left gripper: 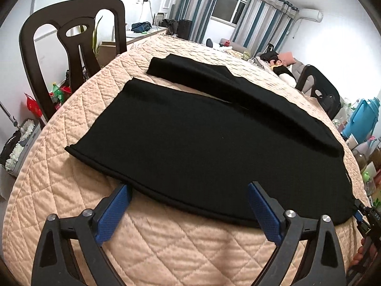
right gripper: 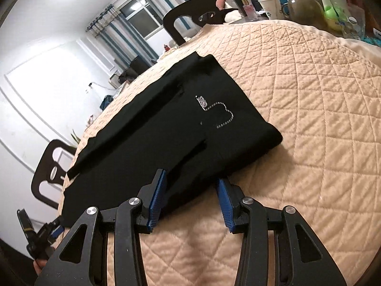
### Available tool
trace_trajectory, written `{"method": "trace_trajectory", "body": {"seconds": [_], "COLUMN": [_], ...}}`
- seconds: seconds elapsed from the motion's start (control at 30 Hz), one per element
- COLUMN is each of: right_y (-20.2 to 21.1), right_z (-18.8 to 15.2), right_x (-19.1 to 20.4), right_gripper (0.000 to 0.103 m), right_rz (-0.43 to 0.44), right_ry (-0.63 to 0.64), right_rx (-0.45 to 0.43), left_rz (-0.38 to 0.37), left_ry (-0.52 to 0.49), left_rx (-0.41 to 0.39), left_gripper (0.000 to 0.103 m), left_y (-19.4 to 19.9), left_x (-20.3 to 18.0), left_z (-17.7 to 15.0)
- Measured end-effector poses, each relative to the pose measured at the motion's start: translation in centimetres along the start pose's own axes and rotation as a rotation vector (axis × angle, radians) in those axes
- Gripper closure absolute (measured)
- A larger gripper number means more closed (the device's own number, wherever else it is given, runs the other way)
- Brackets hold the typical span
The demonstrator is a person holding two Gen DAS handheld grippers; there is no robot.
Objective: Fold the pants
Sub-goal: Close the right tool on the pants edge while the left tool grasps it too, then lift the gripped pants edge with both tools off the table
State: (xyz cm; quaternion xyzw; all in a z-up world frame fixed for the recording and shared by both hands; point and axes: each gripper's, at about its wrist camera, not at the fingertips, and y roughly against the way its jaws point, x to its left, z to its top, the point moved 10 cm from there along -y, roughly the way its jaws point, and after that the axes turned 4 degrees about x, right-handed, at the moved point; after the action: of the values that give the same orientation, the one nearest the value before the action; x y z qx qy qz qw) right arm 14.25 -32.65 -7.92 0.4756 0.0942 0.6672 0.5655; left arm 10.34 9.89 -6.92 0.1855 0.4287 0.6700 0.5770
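Observation:
Black pants (left gripper: 190,138) lie flat on a peach quilted cover (left gripper: 166,245), legs spread apart toward the far left. In the right wrist view the pants (right gripper: 166,131) show a white stitched design near the waist end. My left gripper (left gripper: 189,188) is open, its blue pads at the near edge of the near leg, holding nothing. My right gripper (right gripper: 191,178) is open at the near edge of the pants by the waist end, holding nothing. The right gripper also shows at the right edge of the left wrist view (left gripper: 364,214).
A dark chair (left gripper: 71,54) stands at the table's far left and another chair (left gripper: 319,90) at the far right. Cups, jars and bottles (right gripper: 309,7) crowd the table's right end. The quilted cover (right gripper: 309,119) stretches right of the pants.

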Motion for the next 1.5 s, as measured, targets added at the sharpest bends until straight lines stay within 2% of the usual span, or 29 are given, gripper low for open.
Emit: {"method": "trace_trajectory", "body": {"seconds": [0.1, 0.23, 0.27, 0.37, 0.4, 0.5, 0.77, 0.87, 1.0, 1.1, 1.2, 1.3, 1.33, 1.43, 1.5], "right_y": [0.4, 0.3, 0.4, 0.2, 0.1, 0.3, 5.2, 7.4, 9.1, 9.3, 8.5, 8.1, 8.2, 8.9, 9.9], "right_z": [0.2, 0.2, 0.2, 0.3, 0.5, 0.5, -0.1, -1.6, -3.8, -5.3, -6.0, -6.2, -6.1, -6.1, -5.9], "right_x": [0.0, -1.0, -1.1, -1.6, -1.9, -1.8, -0.8, -1.1, -2.8, -4.7, -6.0, -5.9, -5.6, -5.1, -5.4], "right_gripper": [0.060, 0.062, 0.066, 0.080, 0.089, 0.098, 0.100, 0.100, 0.100, 0.100, 0.100, 0.100, 0.100, 0.093, 0.083], "right_rz": [0.024, 0.019, 0.014, -0.020, -0.029, -0.007, 0.075, 0.093, 0.077, 0.049, 0.040, 0.037, 0.028, 0.001, -0.053], "right_ry": [-0.054, -0.104, -0.111, -0.124, -0.124, -0.118, -0.062, -0.057, -0.078, -0.111, -0.131, -0.123, -0.108, -0.063, -0.033], "right_rx": [-0.039, -0.044, -0.049, -0.039, -0.033, -0.030, -0.102, -0.100, -0.081, -0.054, -0.023, -0.019, -0.019, -0.019, -0.044], "left_rz": [0.041, 0.076, 0.087, 0.104, 0.100, 0.084, -0.024, -0.062, -0.085, -0.068, -0.029, -0.013, -0.013, 0.005, 0.022], "left_ry": [0.000, 0.008, 0.011, 0.028, 0.027, 0.030, 0.011, 0.020, 0.011, 0.001, -0.024, -0.020, -0.015, 0.006, 0.022], "left_rx": [-0.018, -0.028, -0.029, -0.029, -0.023, -0.019, -0.035, -0.050, -0.048, -0.038, -0.036, -0.018, -0.020, -0.035, -0.047], "left_gripper": [0.026, 0.053, 0.063, 0.083, 0.086, 0.096, 0.098, 0.098, 0.098, 0.098, 0.098, 0.097, 0.093, 0.092, 0.091], "left_y": [0.0, 0.0, -0.1, -0.2, -0.3, -0.1, 3.7, 5.8, 7.7, 8.0, 7.4, 7.0, 7.3, 8.3, 9.0], "left_x": [0.6, 1.6, 1.9, 2.7, 2.8, 3.0, 2.7, 3.2, 3.5, 3.7, 3.6, 3.8, 4.0, 5.0, 5.7], "left_z": [0.5, 1.0, 1.2, 1.4, 1.4, 1.4, -0.9, -2.2, -5.2, -7.0, -7.4, -7.6, -7.6, -7.0, -6.9]}}
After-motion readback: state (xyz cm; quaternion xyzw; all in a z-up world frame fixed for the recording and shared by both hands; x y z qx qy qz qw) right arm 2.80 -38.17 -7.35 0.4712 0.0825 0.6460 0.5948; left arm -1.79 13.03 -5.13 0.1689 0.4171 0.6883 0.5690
